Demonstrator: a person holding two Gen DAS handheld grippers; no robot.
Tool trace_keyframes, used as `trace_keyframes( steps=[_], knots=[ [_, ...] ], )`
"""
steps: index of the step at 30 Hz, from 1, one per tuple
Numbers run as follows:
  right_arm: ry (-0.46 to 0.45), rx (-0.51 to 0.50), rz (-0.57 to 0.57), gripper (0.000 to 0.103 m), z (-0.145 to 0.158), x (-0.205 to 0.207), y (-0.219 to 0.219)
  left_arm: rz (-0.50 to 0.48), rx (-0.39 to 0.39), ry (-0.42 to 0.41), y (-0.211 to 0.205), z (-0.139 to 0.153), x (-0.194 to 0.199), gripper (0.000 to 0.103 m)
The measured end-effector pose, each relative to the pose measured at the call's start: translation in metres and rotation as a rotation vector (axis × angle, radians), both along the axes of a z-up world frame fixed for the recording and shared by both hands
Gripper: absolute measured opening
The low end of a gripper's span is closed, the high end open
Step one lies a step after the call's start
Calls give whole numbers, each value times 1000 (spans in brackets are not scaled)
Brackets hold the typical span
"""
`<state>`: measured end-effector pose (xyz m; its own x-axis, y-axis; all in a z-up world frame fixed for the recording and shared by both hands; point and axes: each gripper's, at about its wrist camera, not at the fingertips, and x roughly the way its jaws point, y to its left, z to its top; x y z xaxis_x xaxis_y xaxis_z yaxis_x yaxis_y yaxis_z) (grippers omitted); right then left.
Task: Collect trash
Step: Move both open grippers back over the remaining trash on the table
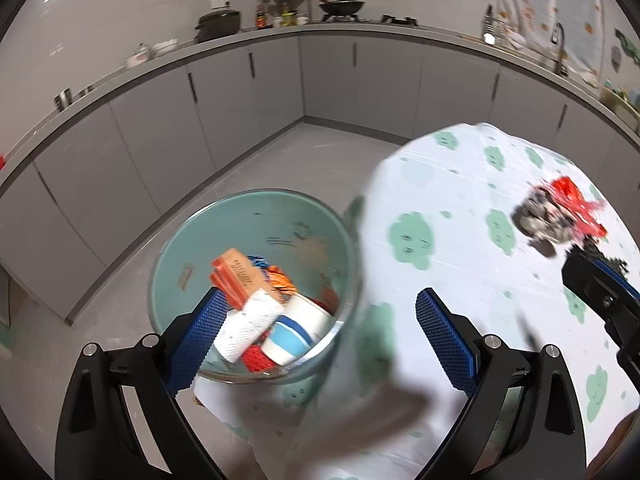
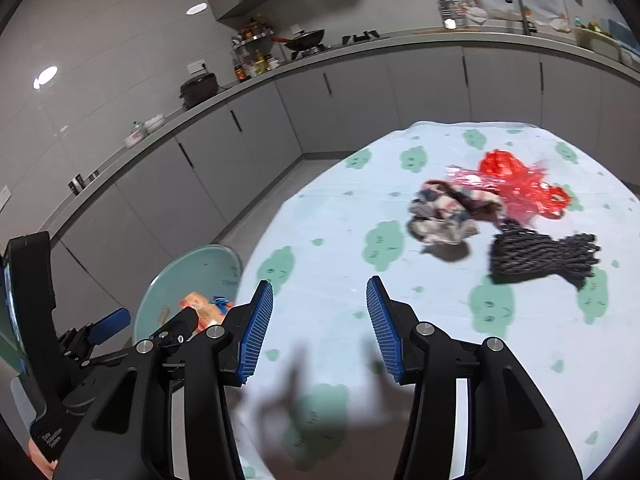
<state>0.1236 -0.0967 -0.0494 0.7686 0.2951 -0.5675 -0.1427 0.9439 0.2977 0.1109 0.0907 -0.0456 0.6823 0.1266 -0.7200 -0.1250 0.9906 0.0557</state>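
A pale green bin stands on the floor just beside the surface, which is covered in a white cloth with green cloud prints. Inside the bin lie an orange carton, a crumpled white paper roll, a blue and white cup and a piece of red mesh. The left gripper hangs over the bin's rim, jaws spread wide, nothing between them. The right gripper is over the cloth, jaws parted and empty. At two o'clock from it, still on the surface, lie a crumpled wrapper, a red plastic bag and a black net, close together.
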Motion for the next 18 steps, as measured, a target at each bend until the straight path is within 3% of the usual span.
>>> trace_keyframes(
  steps=[18],
  knots=[
    [25, -14, -135, 50, -9, -20, -64, -163, 5, 18, -73, -6, -10, 94]
  ],
)
